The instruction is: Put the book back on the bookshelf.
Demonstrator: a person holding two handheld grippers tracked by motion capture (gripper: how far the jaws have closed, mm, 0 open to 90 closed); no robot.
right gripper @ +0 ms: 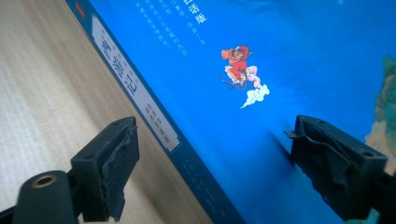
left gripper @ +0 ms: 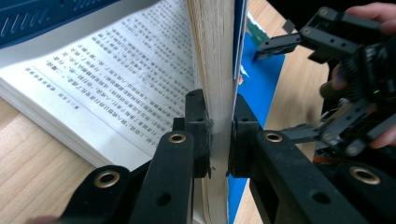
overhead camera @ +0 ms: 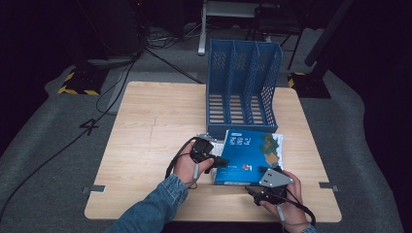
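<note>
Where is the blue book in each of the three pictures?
High view: the blue book lies at the table's near middle, in front of the blue file rack.
Left gripper view: its cover and a wad of pages stand up at the centre, pinched by the left gripper.
Right gripper view: its cover fills the upper right, spine running diagonally.
Shared landmark: the wooden table.

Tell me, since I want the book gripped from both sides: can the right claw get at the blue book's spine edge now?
Probably yes. The right claw is open, straddling the blue book at its spine edge, nothing between. The left claw already clamps the page block.
</note>
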